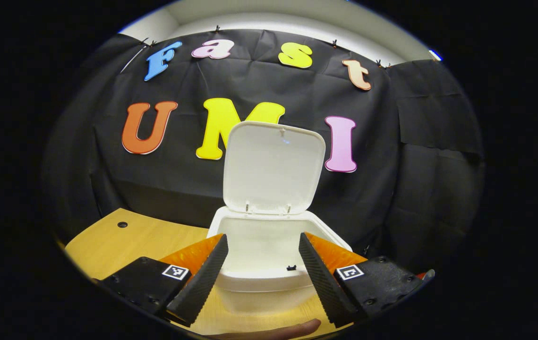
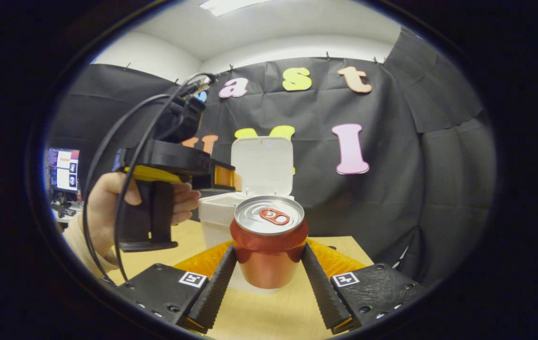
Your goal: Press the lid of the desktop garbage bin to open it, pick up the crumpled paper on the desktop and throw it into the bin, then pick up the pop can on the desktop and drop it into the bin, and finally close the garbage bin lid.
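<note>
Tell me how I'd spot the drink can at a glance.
Find the wooden desk in front of the black cloth wall, where a white bin stands with its lid up. Just before the bin, the pop can sits upright between the right gripper's fingers. It is the one red thing, with a silver top.

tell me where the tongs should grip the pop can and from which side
Grip the pop can across its round side wall, below the top rim, coming in level from the near side. It stands upright, so the curved sides sit square to the two fingers, as the right tongs show now.
</note>
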Demonstrator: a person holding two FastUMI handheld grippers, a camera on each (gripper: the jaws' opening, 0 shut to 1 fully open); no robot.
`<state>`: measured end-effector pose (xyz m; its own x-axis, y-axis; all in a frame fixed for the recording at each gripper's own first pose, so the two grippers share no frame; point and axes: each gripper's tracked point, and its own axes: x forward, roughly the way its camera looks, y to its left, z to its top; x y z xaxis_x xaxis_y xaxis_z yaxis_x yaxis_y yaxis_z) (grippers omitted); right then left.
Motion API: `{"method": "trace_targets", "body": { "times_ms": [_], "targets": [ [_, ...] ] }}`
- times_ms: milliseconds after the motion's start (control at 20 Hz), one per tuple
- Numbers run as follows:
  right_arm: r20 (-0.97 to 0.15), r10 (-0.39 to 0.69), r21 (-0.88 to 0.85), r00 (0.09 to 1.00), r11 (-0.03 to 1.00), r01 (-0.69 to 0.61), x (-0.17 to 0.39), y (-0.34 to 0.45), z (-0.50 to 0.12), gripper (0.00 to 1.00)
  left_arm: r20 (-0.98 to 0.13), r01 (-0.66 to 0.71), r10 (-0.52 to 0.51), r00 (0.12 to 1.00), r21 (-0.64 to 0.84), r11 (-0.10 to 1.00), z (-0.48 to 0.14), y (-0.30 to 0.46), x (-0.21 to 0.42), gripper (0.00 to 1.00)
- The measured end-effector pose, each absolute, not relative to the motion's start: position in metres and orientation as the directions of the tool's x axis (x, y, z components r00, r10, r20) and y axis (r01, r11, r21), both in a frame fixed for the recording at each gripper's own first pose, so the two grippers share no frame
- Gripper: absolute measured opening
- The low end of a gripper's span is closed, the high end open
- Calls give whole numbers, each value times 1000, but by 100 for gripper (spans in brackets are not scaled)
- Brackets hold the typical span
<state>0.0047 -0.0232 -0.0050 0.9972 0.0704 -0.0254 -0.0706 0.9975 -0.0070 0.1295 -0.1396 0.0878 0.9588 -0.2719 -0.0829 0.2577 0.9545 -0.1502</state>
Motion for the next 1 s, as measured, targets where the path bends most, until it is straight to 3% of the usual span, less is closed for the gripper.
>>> {"method": "trace_targets", "body": {
  "times_ms": [150, 500, 1000],
  "targets": [
    [-30, 63, -44, 998, 997, -64, 9, -15, -10, 81, -38, 223, -227, 973, -100, 970, 79, -116, 100, 98],
    [-46, 64, -102, 997, 992, -69, 10, 25, -22, 81, -61, 95, -99, 993, -72, 993, 35, -59, 53, 98],
    [-139, 118, -124, 983, 983, -136, -14, 75, -40, 81, -50, 15, -17, 999, -49, 999, 23, 9, 11, 98]
  ]
}}
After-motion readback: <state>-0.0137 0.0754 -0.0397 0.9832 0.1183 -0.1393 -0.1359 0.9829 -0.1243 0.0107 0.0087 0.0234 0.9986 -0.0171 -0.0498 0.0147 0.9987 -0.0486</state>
